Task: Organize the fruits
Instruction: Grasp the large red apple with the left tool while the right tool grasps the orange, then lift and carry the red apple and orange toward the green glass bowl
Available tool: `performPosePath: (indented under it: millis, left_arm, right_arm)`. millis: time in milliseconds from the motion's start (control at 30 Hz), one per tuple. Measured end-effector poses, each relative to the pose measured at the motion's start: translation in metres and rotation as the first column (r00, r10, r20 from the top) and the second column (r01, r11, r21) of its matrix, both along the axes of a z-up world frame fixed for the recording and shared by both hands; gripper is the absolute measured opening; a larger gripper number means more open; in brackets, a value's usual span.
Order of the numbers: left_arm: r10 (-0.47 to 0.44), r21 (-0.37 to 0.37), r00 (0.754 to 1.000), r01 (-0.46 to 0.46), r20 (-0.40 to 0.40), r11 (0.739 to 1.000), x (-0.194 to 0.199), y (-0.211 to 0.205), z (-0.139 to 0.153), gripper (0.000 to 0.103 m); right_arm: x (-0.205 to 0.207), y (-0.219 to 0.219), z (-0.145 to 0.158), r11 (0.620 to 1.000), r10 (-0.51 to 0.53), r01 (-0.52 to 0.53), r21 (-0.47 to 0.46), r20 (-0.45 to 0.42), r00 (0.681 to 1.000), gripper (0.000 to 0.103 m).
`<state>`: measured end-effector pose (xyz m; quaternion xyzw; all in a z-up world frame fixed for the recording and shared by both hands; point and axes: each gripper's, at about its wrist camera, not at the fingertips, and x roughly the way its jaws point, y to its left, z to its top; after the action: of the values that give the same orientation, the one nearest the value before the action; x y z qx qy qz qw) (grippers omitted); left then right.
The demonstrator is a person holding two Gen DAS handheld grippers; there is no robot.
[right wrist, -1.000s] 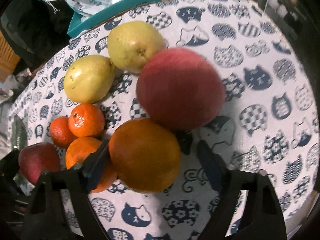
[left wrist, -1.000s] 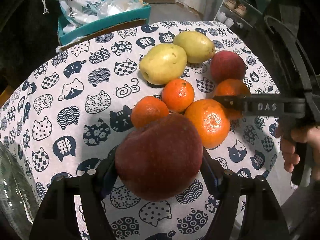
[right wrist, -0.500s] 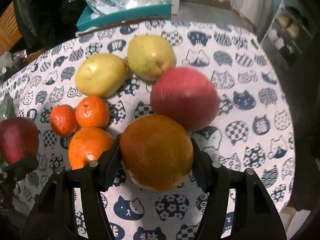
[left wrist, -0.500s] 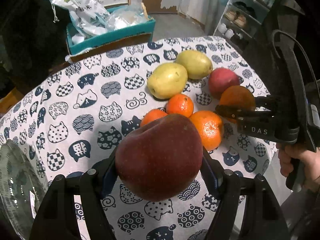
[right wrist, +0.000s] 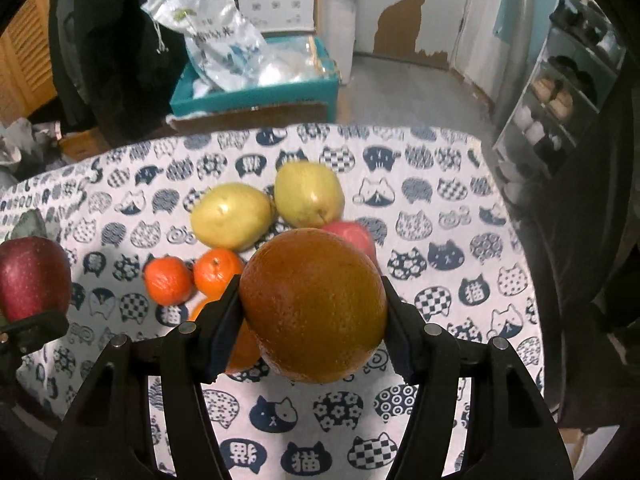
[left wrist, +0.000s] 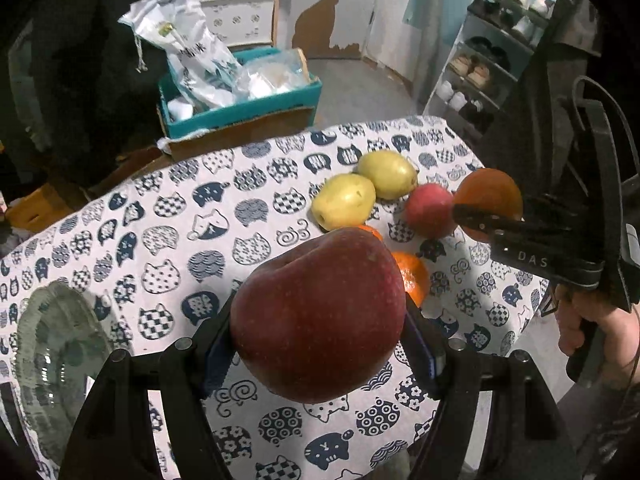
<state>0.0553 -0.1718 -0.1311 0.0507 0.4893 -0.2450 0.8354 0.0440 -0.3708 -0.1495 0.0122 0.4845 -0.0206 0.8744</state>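
Note:
My left gripper (left wrist: 318, 330) is shut on a dark red apple (left wrist: 318, 312) and holds it above the cat-print tablecloth (left wrist: 168, 216). My right gripper (right wrist: 312, 312) is shut on a large orange (right wrist: 314, 306), lifted above the fruit pile; it also shows in the left wrist view (left wrist: 490, 200). On the cloth lie two yellow pears (right wrist: 232, 216) (right wrist: 308, 194), a red apple (left wrist: 428, 210) and small tangerines (right wrist: 168, 280) (right wrist: 218, 270). The dark apple shows at the left edge of the right wrist view (right wrist: 32, 276).
A clear glass bowl (left wrist: 60, 356) sits at the table's left near edge. Behind the table stands a teal box (left wrist: 240, 100) with plastic bags. A shoe rack (left wrist: 492, 60) stands at the right. The table edge runs close on the right.
Both grippers have risen and pulled back from the pile. The right gripper closed on the large orange and lifted it. The left keeps the dark apple, and the glass bowl has come into view.

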Motion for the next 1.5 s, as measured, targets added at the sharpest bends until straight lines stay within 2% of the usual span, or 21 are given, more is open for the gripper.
performPosePath:
  millis: [433, 800, 1133, 1500]
  left_arm:
    - [0.043, -0.034, 0.992, -0.040, 0.121, 0.999, -0.008, 0.032, 0.051, 0.075]
    - [0.071, -0.054, 0.985, -0.063, 0.155, 0.997, -0.017, 0.056, 0.071, 0.075]
    - [0.111, -0.069, 0.977, -0.100, 0.181, 0.993, -0.021, 0.082, 0.085, 0.075]
    - [0.185, -0.075, 0.964, -0.174, 0.192, 0.982, -0.021, 0.120, 0.089, 0.075]
  right_arm:
    - [-0.012, 0.017, 0.063, 0.999, 0.037, -0.039, 0.012, 0.139, 0.990, 0.063]
    - [-0.018, 0.039, 0.103, 0.996, 0.075, -0.084, 0.035, 0.214, 0.974, 0.063]
    - [-0.014, 0.073, 0.124, 0.988, 0.132, -0.147, 0.039, 0.256, 0.957, 0.063]
    - [-0.003, 0.111, 0.129, 0.975, 0.191, -0.214, 0.064, 0.253, 0.948, 0.063]
